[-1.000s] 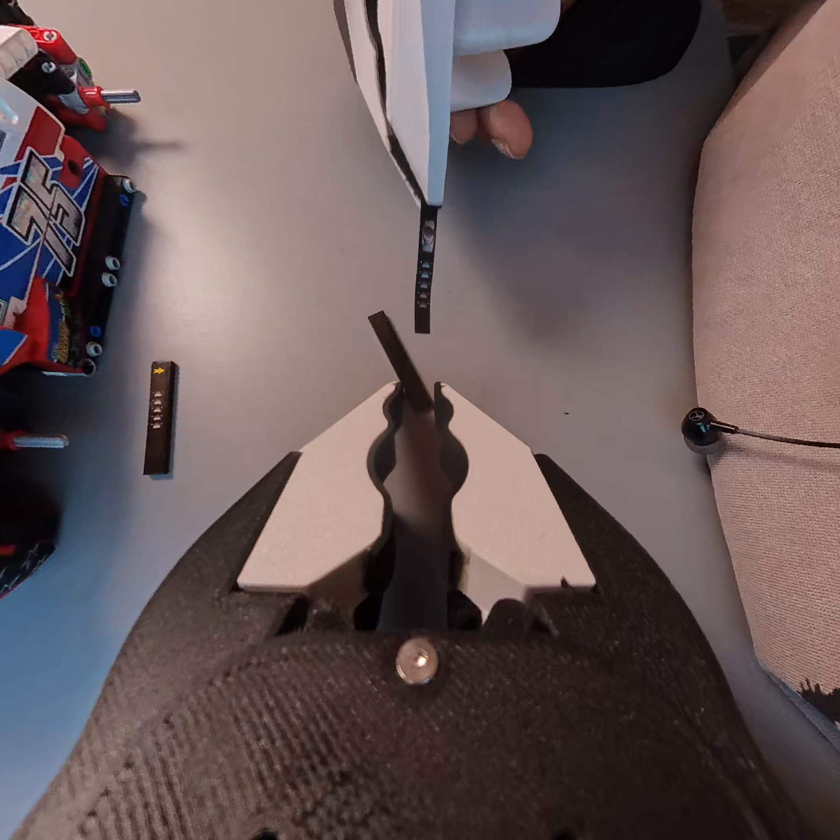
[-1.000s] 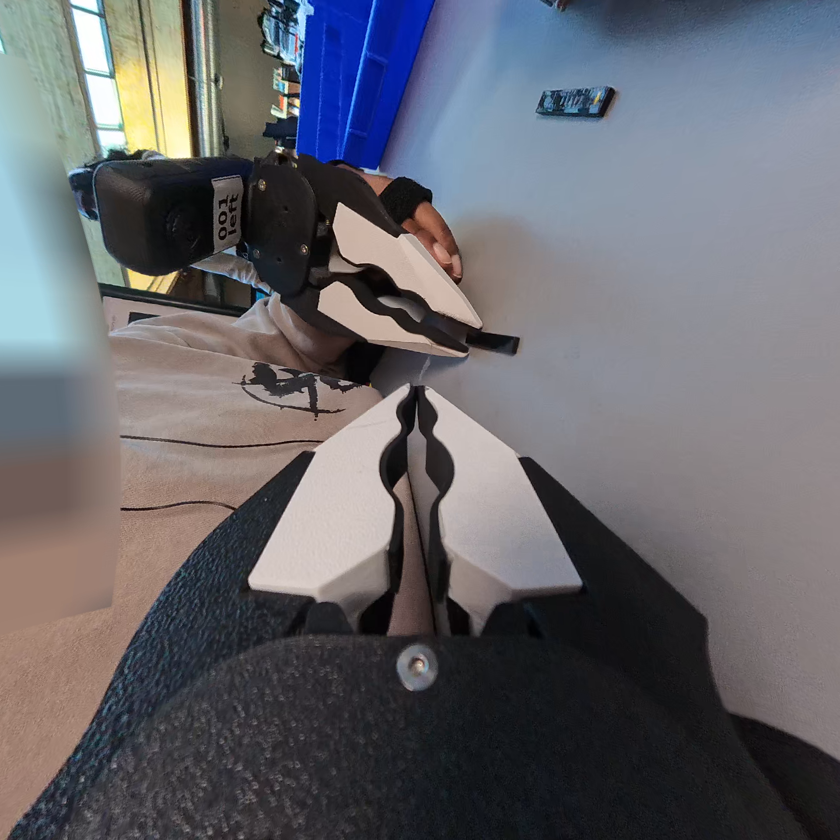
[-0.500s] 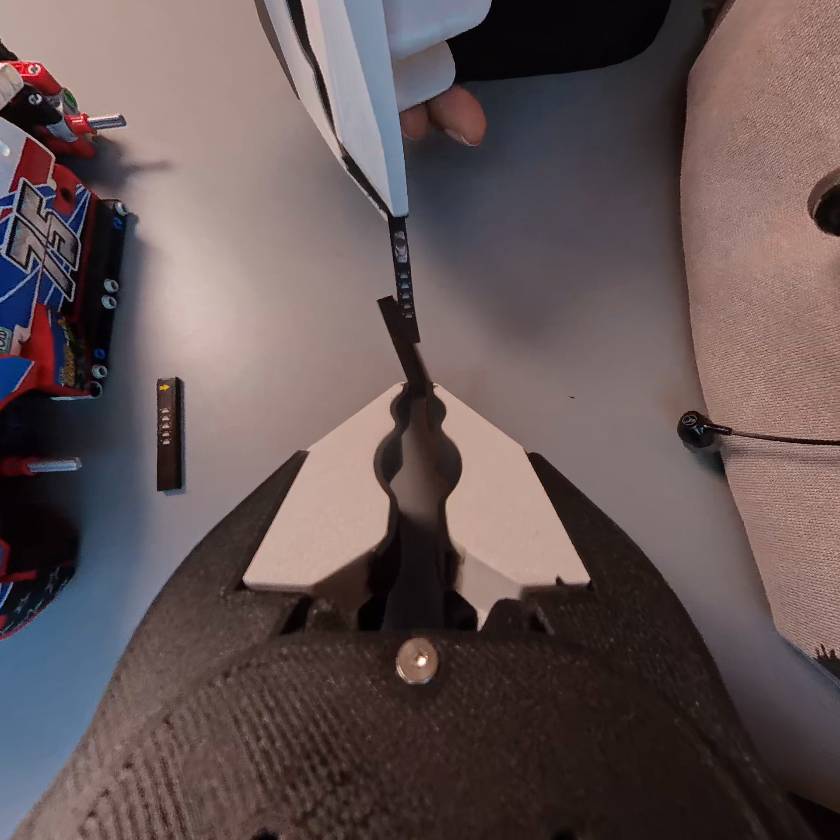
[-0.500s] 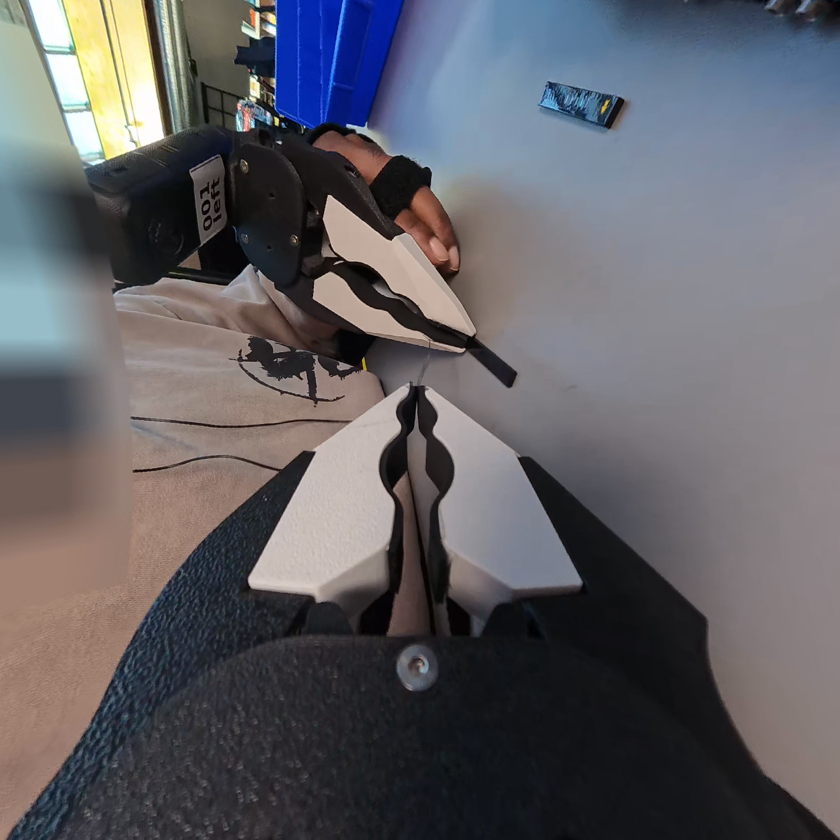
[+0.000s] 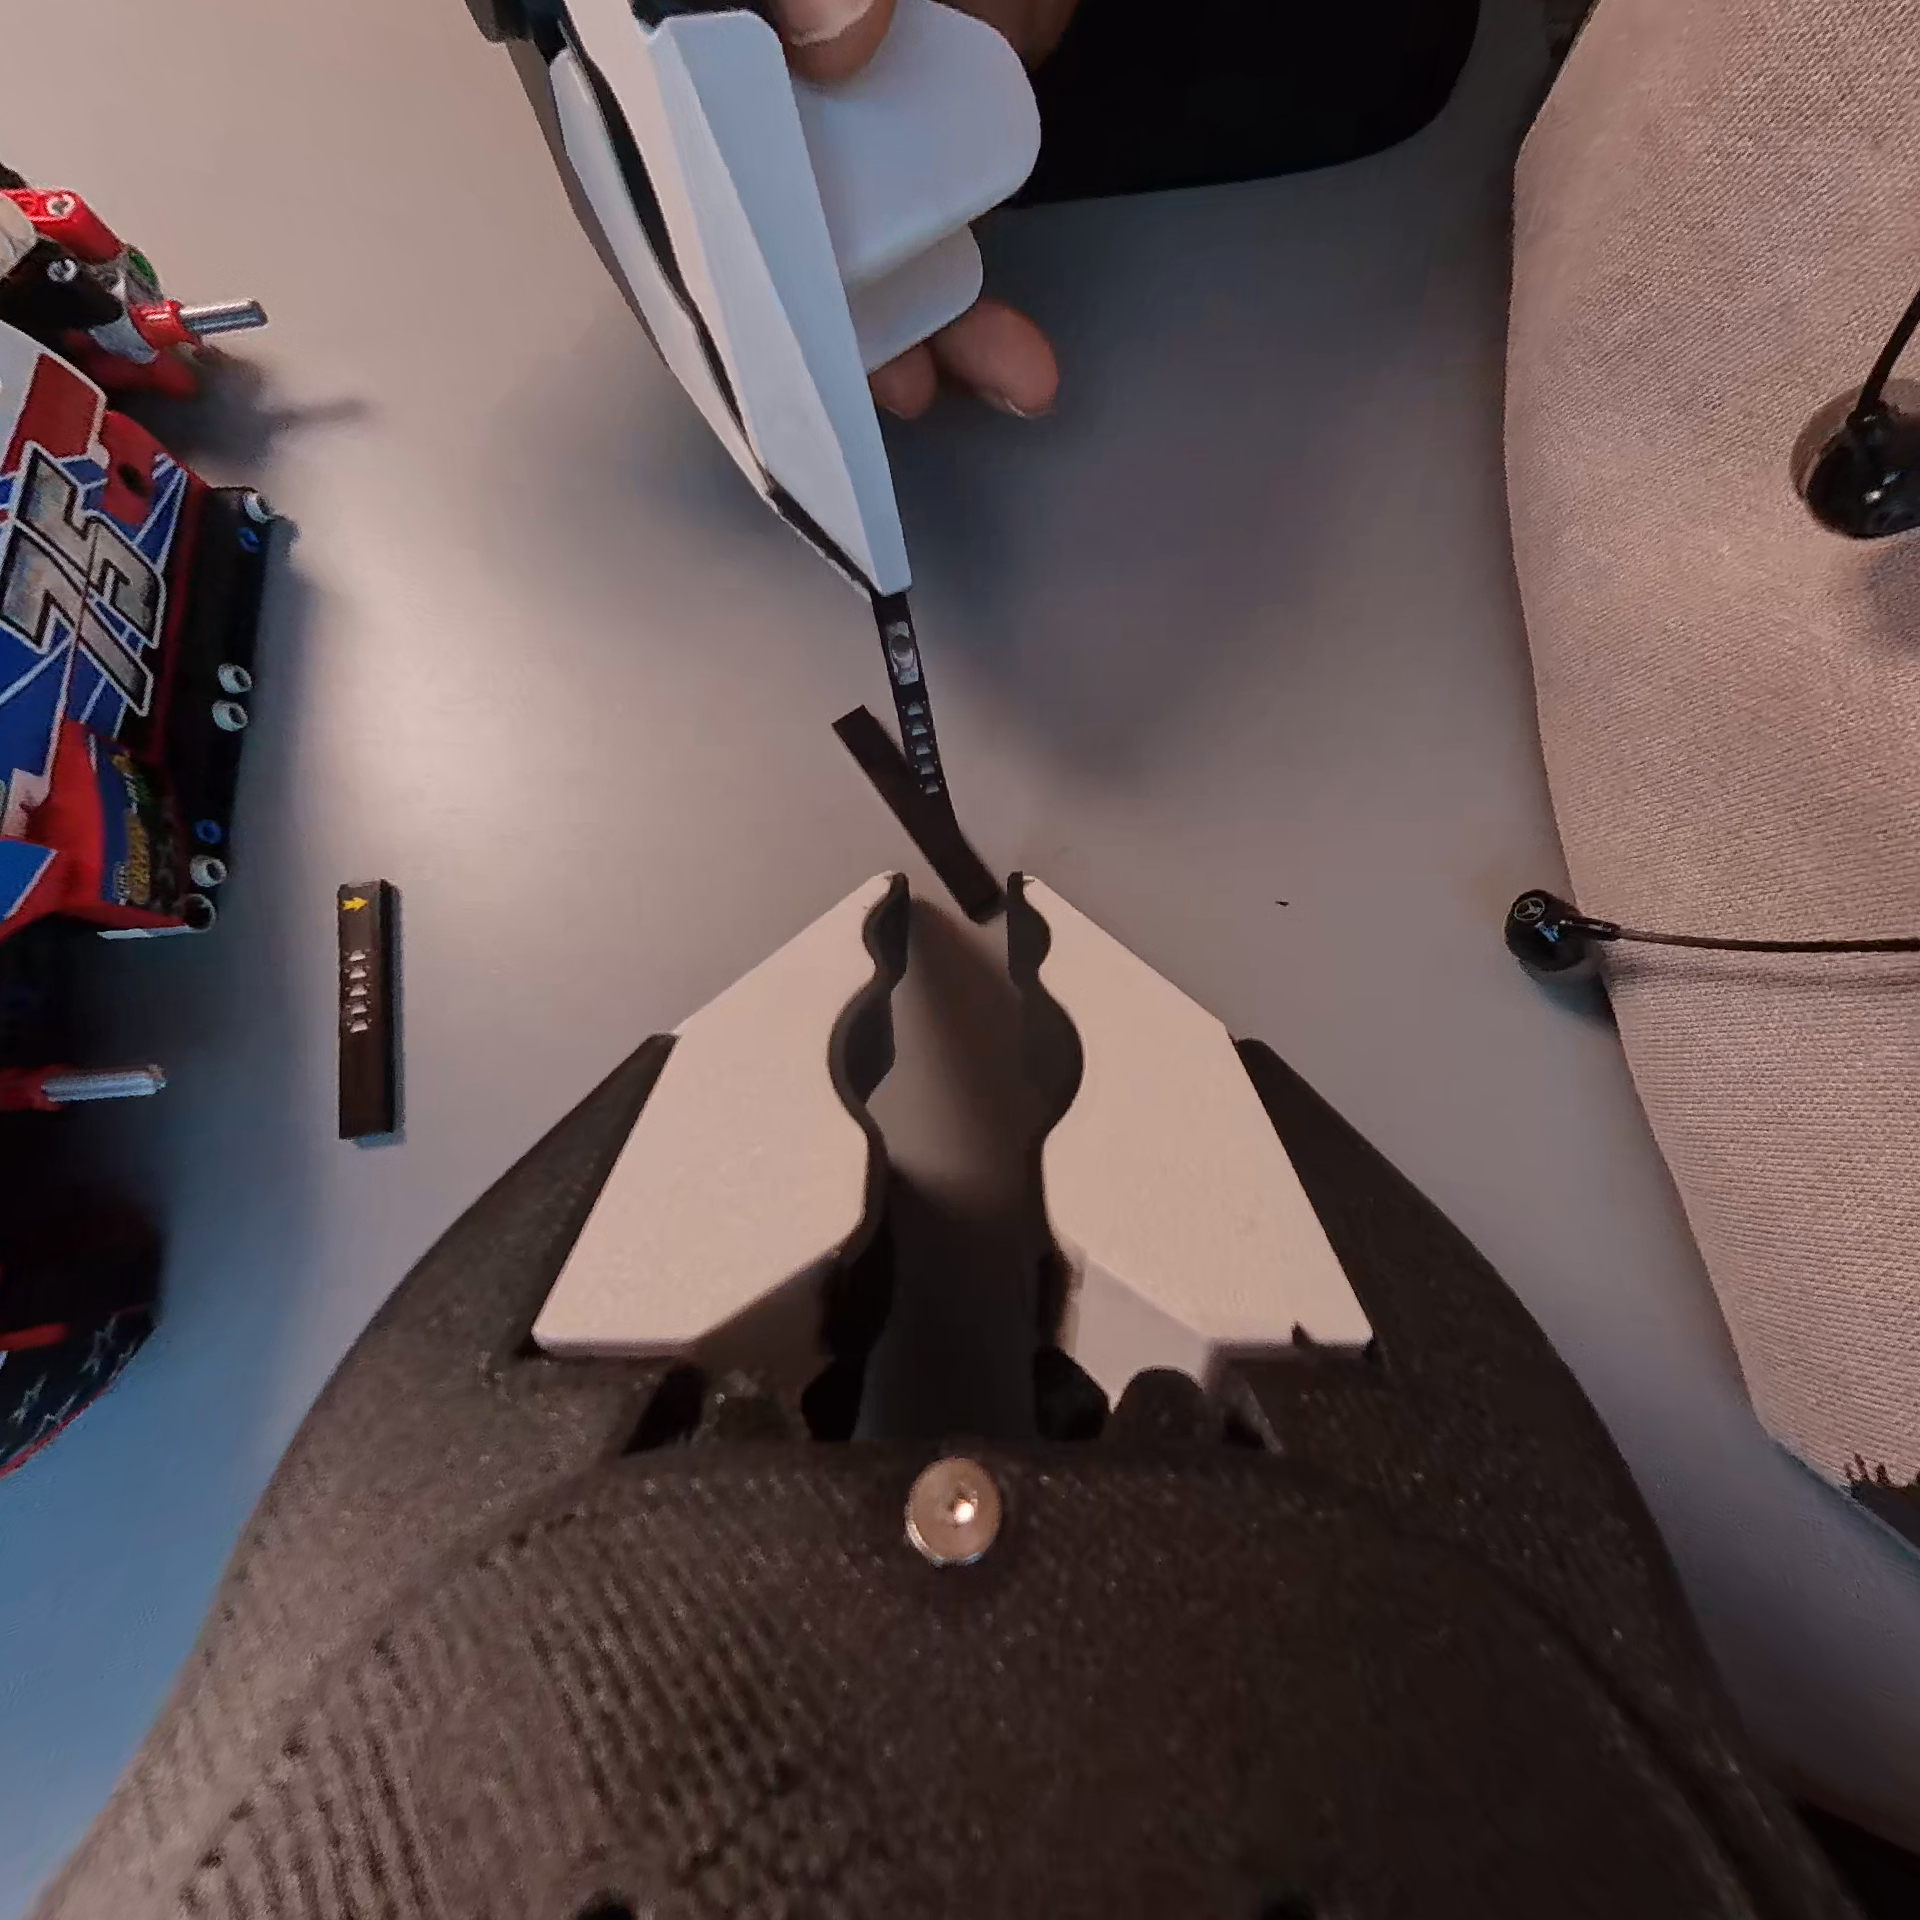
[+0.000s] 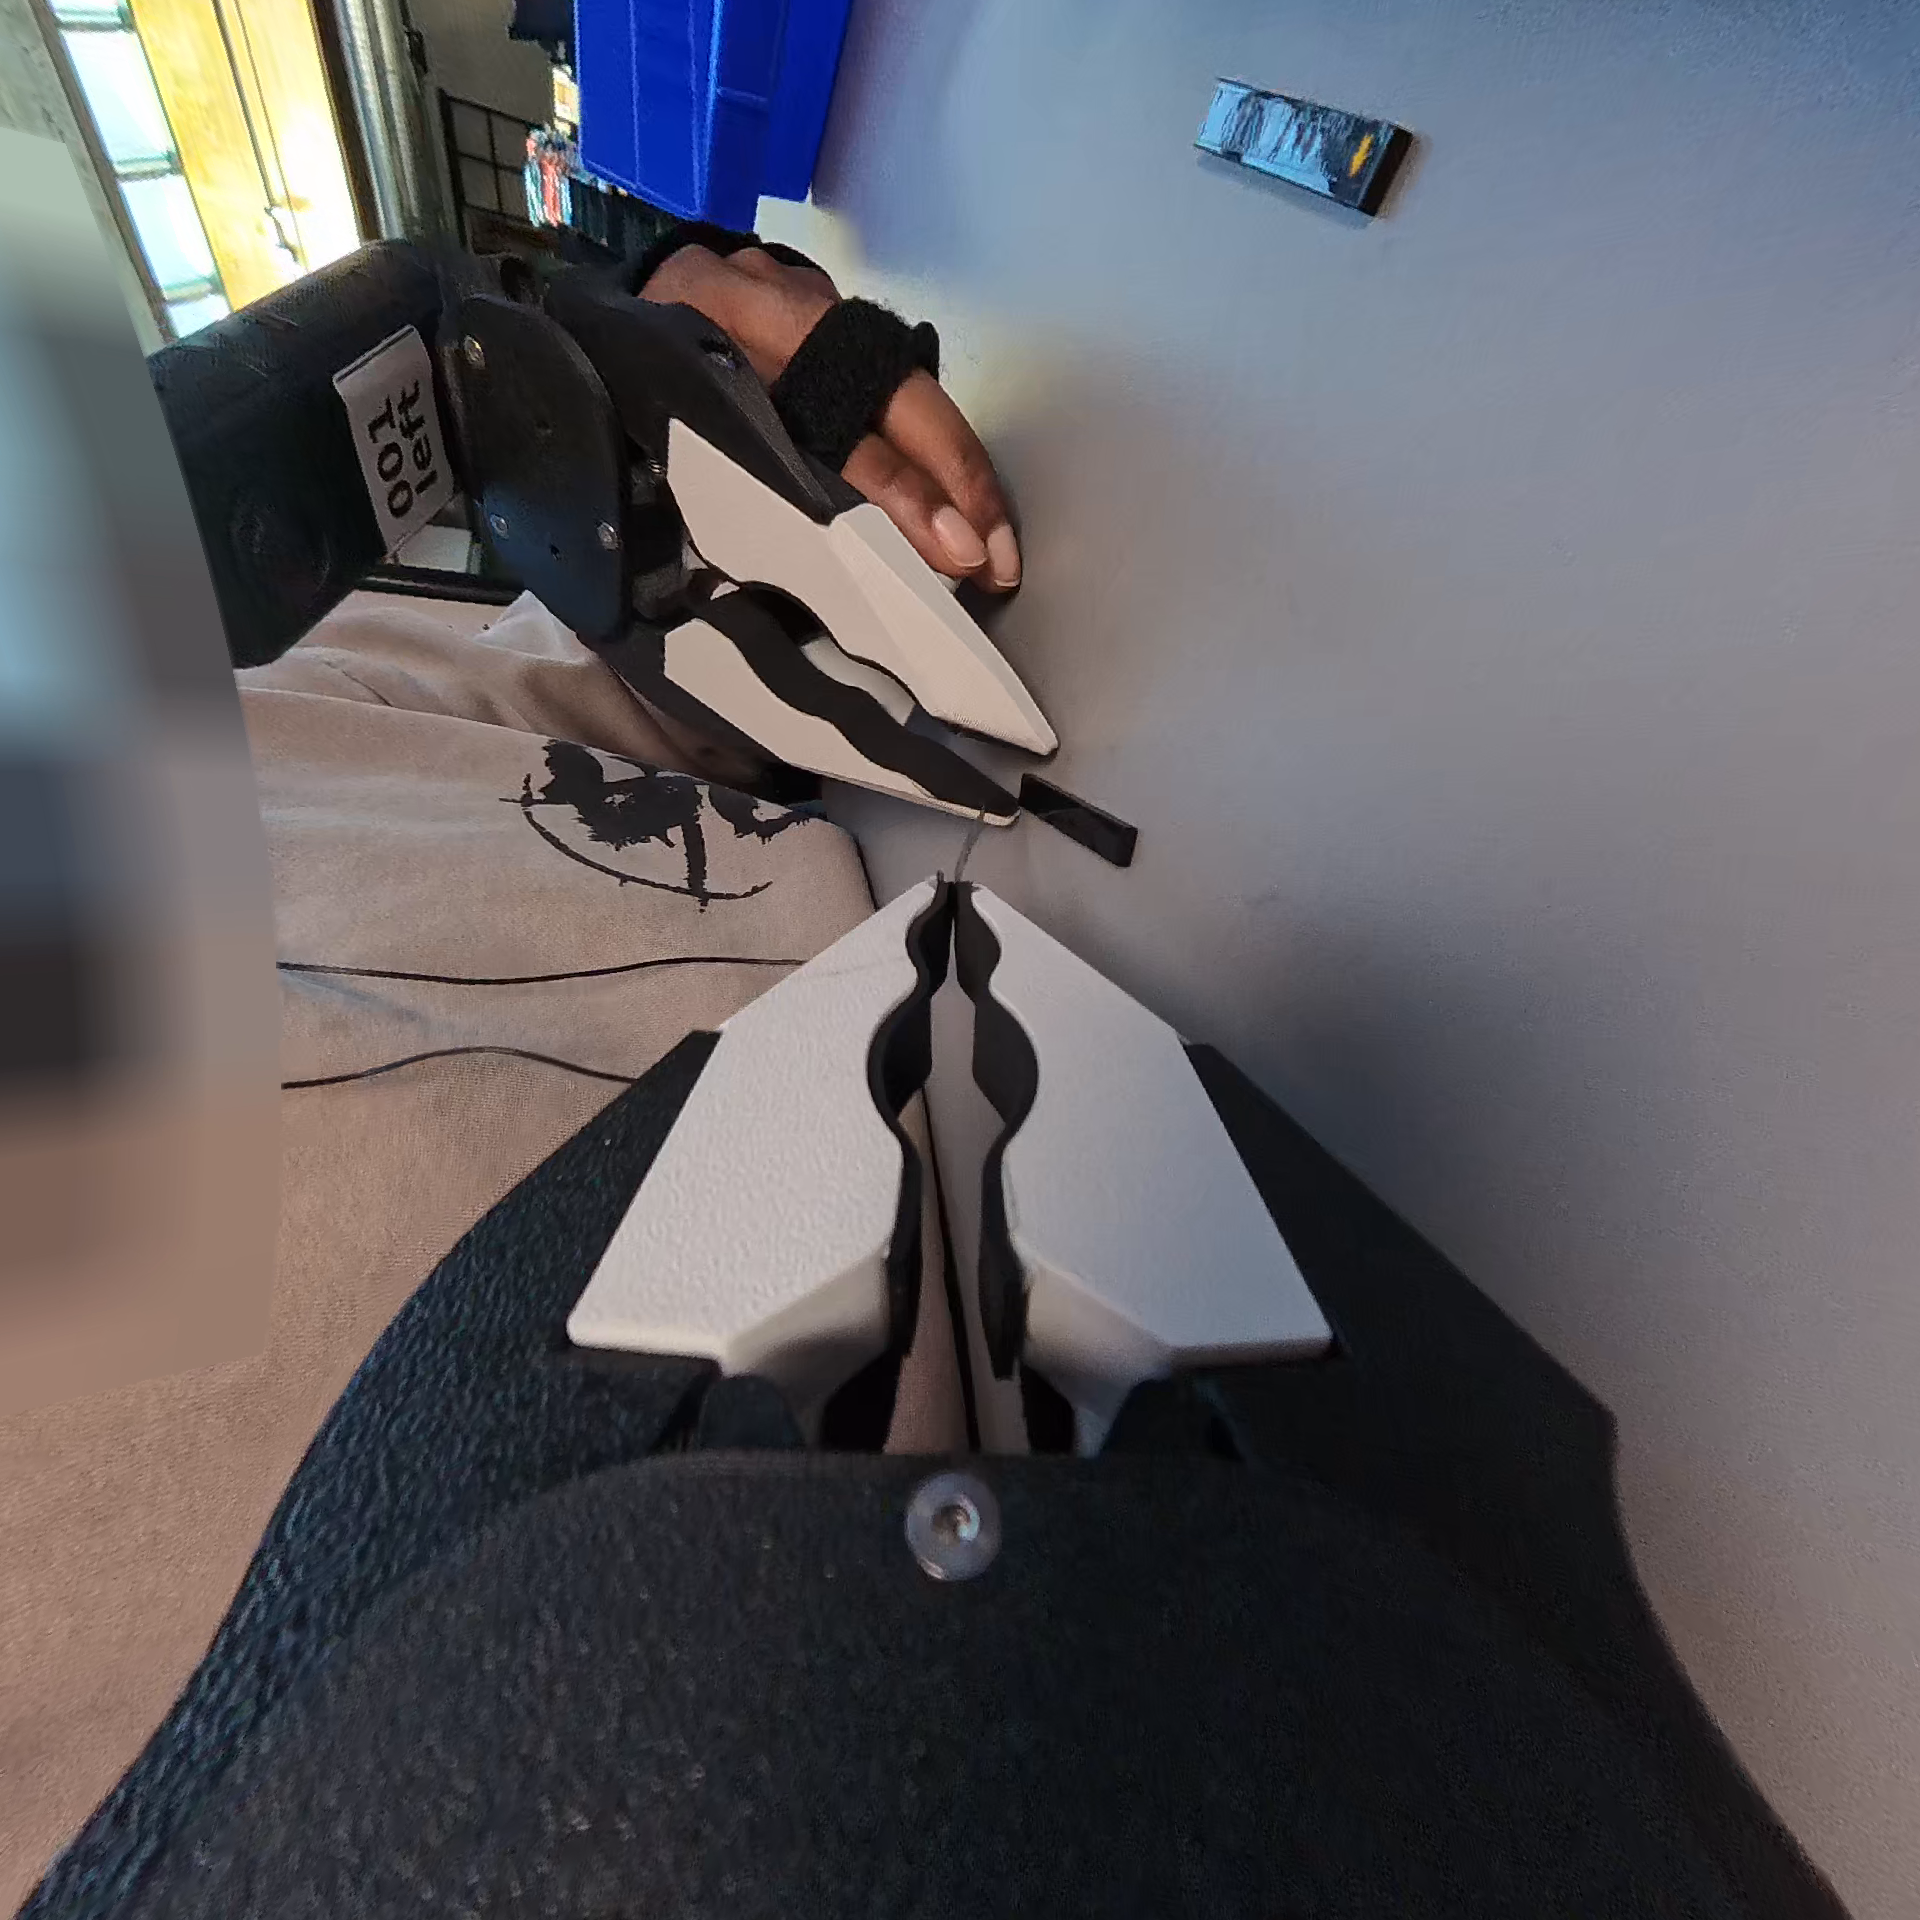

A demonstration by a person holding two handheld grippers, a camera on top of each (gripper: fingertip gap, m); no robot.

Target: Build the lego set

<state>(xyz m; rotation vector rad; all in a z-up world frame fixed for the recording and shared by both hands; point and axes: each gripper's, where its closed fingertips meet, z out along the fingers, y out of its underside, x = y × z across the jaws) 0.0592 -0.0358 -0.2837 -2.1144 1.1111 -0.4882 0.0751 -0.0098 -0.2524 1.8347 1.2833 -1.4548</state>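
My left gripper [image 5: 956, 883] is open low over the grey table [image 5: 623, 623]. A flat black lego strip [image 5: 920, 821] lies on the table, its near end between my left fingertips. My right gripper [image 6: 956, 883] is shut on a thin black sticker strip [image 5: 912, 707] with small pale marks. In the left wrist view the right gripper [image 5: 888, 577] comes down from the top, and the sticker hangs along the black strip's right edge. In the right wrist view the sticker [image 6: 964, 847] is edge-on, beside the left gripper [image 6: 1029, 779] and the black strip [image 6: 1081, 821].
A second black strip with a sticker on it [image 5: 366, 1023] lies to the left, also in the right wrist view [image 6: 1304, 145]. A red, white and blue lego car [image 5: 94, 675] is at the far left. A person's beige shirt [image 5: 1714, 727] with an earbud [image 5: 1548, 930] borders the right. A blue bin [image 6: 707, 94] stands behind. Left tips to right tips: about 5 cm.
My left gripper has opened and let go of the black strip, which now lies on the table. My right gripper has brought the sticker down alongside it.
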